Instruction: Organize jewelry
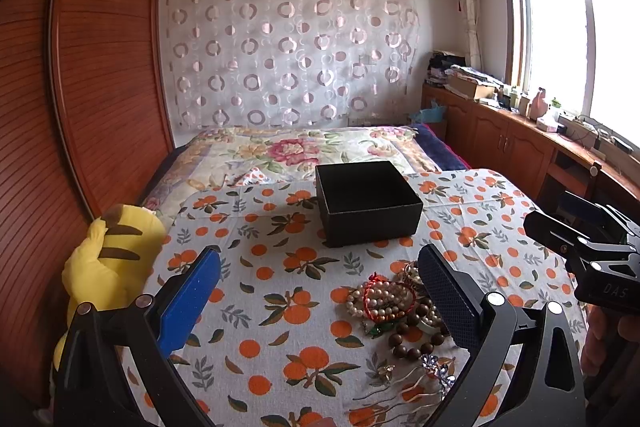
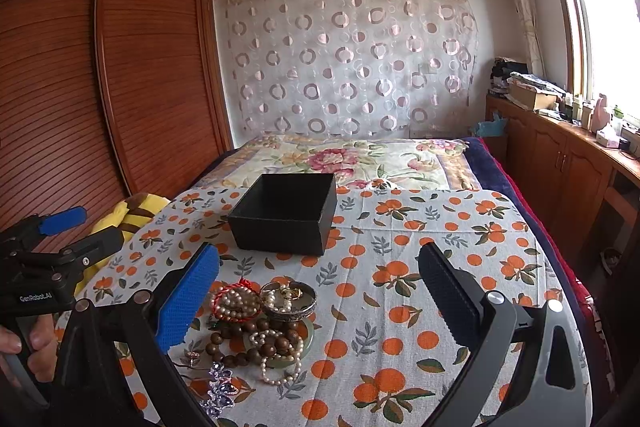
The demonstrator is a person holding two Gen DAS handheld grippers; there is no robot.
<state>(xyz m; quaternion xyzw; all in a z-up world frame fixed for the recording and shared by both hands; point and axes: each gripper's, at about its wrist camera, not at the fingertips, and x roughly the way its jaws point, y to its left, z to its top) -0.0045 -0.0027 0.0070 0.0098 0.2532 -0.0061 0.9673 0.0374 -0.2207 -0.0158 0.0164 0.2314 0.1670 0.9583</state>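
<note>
A pile of jewelry [image 1: 394, 311] lies on the orange-print tablecloth [image 1: 280, 307]: pearl strands, dark wooden beads, a red cord, a jade bangle and silver hairpins. It also shows in the right wrist view [image 2: 260, 327], with a small round metal dish [image 2: 289, 299] on top. An open, empty black box [image 1: 366, 203] stands behind it, also in the right wrist view [image 2: 286, 213]. My left gripper [image 1: 320, 291] is open, above the table just left of the pile. My right gripper [image 2: 320, 291] is open, just right of the pile.
A yellow plush toy [image 1: 108, 259] sits at the table's left edge. A bed with a floral quilt [image 1: 304, 151] lies behind the table. A wooden wardrobe [image 1: 80, 87] stands left; low cabinets [image 1: 500, 139] with clutter run under the window on the right.
</note>
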